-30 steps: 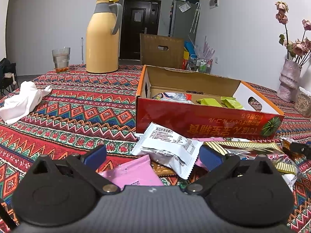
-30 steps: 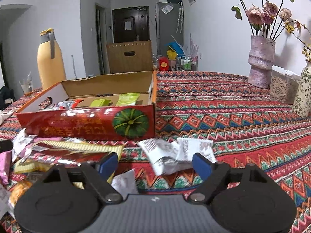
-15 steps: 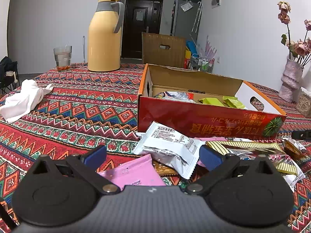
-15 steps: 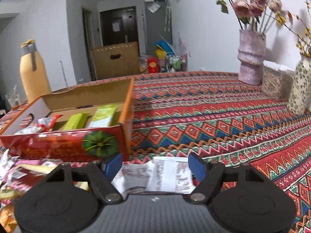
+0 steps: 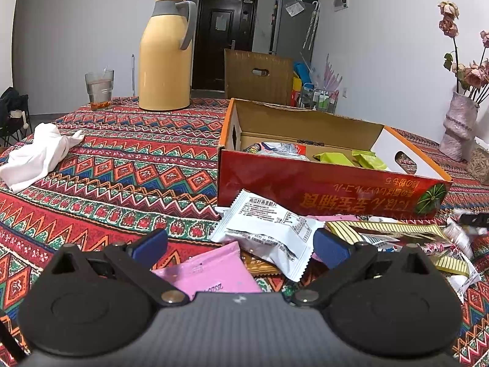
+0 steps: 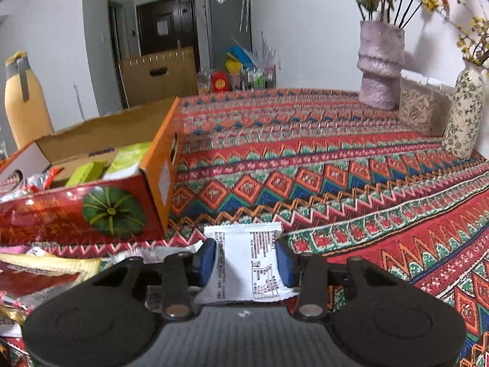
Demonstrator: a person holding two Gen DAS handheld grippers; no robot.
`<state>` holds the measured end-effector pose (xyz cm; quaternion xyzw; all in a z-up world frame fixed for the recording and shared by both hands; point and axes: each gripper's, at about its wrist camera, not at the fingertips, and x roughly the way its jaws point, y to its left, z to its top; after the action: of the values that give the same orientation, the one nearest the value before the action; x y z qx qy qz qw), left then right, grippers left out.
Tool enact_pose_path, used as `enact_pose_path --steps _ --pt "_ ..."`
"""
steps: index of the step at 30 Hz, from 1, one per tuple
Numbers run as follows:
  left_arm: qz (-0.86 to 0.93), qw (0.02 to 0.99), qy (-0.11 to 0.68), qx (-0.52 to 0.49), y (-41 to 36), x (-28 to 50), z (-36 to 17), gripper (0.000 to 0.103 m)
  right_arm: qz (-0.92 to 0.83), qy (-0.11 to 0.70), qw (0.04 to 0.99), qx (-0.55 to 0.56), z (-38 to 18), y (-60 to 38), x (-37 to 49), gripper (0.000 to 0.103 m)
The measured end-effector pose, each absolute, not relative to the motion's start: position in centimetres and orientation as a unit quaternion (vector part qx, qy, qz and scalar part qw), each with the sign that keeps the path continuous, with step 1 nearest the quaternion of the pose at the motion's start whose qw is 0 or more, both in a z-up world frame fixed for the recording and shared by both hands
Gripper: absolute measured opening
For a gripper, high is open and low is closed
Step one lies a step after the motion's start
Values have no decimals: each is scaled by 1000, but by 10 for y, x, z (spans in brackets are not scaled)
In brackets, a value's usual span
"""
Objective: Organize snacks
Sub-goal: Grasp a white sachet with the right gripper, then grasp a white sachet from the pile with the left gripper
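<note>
In the right wrist view my right gripper (image 6: 246, 258) has a white snack packet (image 6: 247, 241) between its blue pads. The jaws are closing and both pads press on the packet's sides. Just left of it stands the open red cardboard box (image 6: 91, 211) with green packets (image 6: 88, 171) inside. In the left wrist view my left gripper (image 5: 241, 244) hangs open over loose snacks in front of the box (image 5: 321, 189): a white packet (image 5: 266, 226), a pink packet (image 5: 211, 272) and a yellow striped packet (image 5: 382, 229). Nothing is gripped between its fingers.
A yellow thermos jug (image 5: 166, 55), a glass (image 5: 99, 88) and a crumpled white cloth (image 5: 42, 153) sit on the patterned tablecloth to the left. Two vases (image 6: 380, 64) (image 6: 463, 113) and a patterned container (image 6: 421, 110) stand at the far right.
My right gripper moved up to the white packet beside the box and its jaws came together around it. The left gripper stayed still and open.
</note>
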<state>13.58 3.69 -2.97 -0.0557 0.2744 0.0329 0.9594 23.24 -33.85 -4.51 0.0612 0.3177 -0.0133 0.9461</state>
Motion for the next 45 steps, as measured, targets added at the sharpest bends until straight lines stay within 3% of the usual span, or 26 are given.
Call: enact_pose_path --steps 10,25,32,40,45 --pt "19 956 290 -33 32 128 -18 103 -2 232 968 92 -16 -334 165 40" --pt "7 942 334 20 1 80 -30 100 65 228 966 102 -20 -311 130 40" --pt "-2 942 335 33 -15 69 -37 74 86 233 963 103 -24 -306 115 41" --pt "-8 942 332 39 -25 63 -47 69 106 237 959 111 -26 -302 96 41" --pt "-19 947 321 27 -26 56 -48 51 117 239 958 106 -26 -296 86 41"
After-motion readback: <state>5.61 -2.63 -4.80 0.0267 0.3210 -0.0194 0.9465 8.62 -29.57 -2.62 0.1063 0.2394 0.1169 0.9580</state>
